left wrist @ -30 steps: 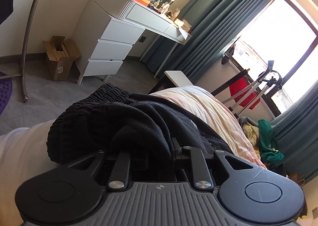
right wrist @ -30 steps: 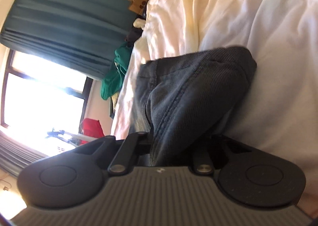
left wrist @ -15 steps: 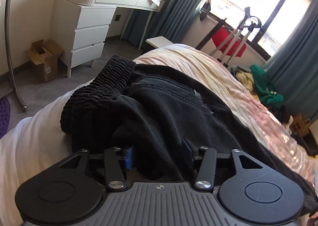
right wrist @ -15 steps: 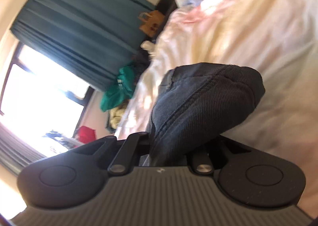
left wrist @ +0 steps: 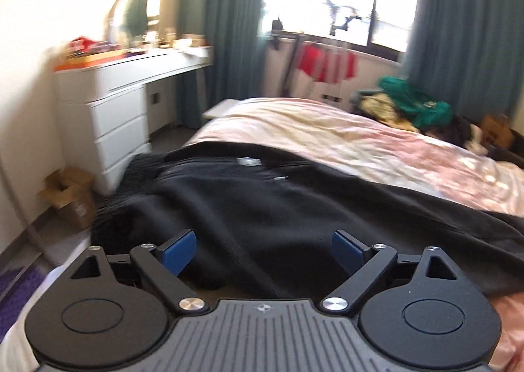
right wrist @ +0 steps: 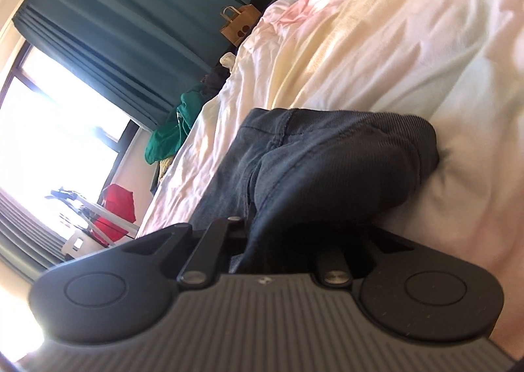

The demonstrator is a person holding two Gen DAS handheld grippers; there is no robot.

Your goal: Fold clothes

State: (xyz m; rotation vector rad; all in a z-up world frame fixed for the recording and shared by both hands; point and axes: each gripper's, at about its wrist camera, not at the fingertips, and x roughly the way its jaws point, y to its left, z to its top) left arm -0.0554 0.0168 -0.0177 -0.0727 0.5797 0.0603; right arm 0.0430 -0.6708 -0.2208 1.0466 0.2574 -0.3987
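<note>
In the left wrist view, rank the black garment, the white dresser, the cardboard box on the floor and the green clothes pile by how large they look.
1. black garment, though it lies nearest the camera.
2. white dresser.
3. green clothes pile and cardboard box: they look alike, so no ranking.

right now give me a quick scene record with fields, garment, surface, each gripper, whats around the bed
garment: black trousers, spread flat across the bed, ribbed waistband toward the dresser side
surface: bed with pink and cream duvet
left gripper: open, blue-padded fingers apart just above the cloth, holding nothing
right gripper: shut on a bunched fold of the trousers, lifted over the duvet
nearby: white dresser, cardboard box on the floor, teal curtains, green clothes pile, brown paper bag
</note>
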